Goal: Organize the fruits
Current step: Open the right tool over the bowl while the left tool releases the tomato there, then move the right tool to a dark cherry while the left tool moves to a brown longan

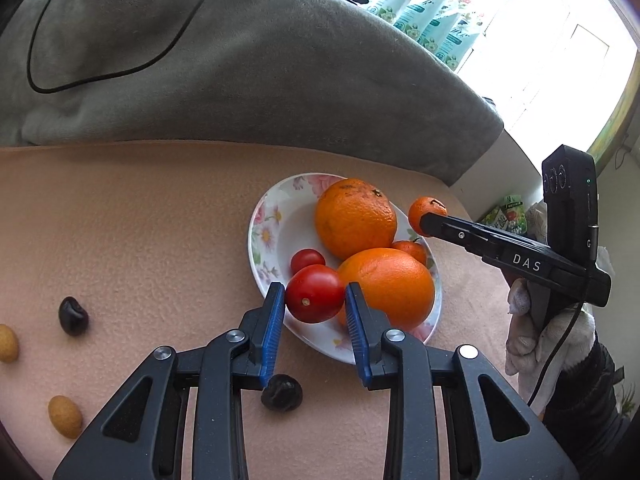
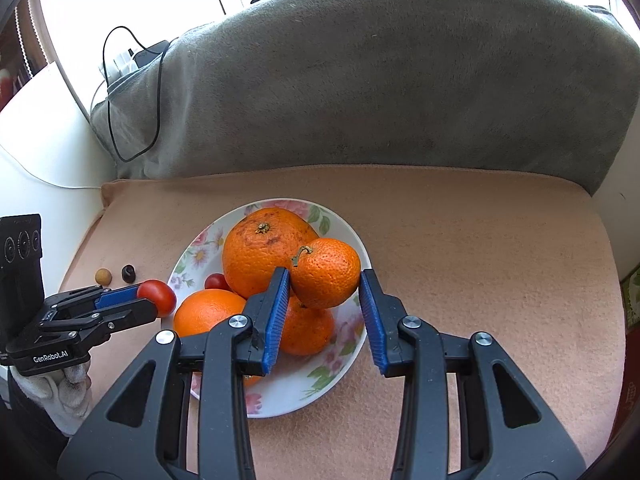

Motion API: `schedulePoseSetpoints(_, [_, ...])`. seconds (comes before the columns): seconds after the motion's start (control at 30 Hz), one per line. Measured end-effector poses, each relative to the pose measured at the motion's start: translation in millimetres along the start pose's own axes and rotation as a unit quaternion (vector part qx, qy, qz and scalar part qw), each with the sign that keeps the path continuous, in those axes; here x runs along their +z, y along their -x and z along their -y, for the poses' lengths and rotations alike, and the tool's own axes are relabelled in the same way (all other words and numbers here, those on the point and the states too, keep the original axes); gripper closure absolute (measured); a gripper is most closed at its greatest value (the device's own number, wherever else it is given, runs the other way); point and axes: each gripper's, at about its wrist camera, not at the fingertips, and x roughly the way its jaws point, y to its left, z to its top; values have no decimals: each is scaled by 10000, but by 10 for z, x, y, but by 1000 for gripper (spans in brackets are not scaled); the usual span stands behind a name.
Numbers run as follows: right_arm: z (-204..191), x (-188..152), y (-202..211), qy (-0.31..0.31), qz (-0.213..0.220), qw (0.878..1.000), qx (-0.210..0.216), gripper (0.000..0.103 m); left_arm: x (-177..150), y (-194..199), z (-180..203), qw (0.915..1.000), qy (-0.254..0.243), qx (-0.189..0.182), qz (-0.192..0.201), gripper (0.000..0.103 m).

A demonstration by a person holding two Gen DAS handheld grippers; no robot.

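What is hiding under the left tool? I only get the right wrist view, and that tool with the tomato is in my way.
Observer: A dark wrinkly fruit lies on the pink cloth just beneath the left tool, off the plate.
Operator: Any more little fruits over there?
Observer: A yellow oval fruit and a second yellow fruit lie at the left edge of the left wrist view; yours shows only one.
Operator: Who holds my tool?
Observer: A hand in a white glove grips the right tool.
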Motion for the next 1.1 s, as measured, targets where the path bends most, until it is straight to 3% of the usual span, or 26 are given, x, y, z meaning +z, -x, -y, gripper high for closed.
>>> schedulePoseSetpoints(0.27, [3, 10, -14, 14, -9, 10000, -6, 65, 9, -31, 32, 10000, -97, -15, 6, 73])
schedulePoseSetpoints(0.37, [0, 15, -25, 5, -30, 10000, -4, 65, 13, -18, 65, 9999, -149, -38, 68, 56])
schedulePoseSetpoints(0.4, [0, 15, -26, -11, -27, 10000, 9, 63, 17, -17, 72, 9998, -158, -53, 88, 54])
schedulePoseSetpoints(0.5, [4, 15, 13, -49, 78, 10000, 18, 41, 20, -20, 85, 9997, -207, -37, 98, 50])
schedulePoseSetpoints(0.63, [-26, 33, 95, -28, 199, 9998, 54, 34, 20, -8, 96, 9995, -262, 1, 150, 46])
schedulePoseSetpoints(0.7, [-43, 37, 134, -33, 250, 9997, 49, 26, 14, 21, 107, 9994, -286, 52, 200, 31])
schedulePoseSetpoints(0.73, [-49, 34, 156, -38, 284, 9996, 52, 24, 9, 45, 113, 9992, -303, 87, 251, 30])
schedulePoseSetpoints(1.1, [-200, 14, 318, 17, 430, 9991, 59, 16, -6, 203, 225, 9954, -556, 551, 547, 25])
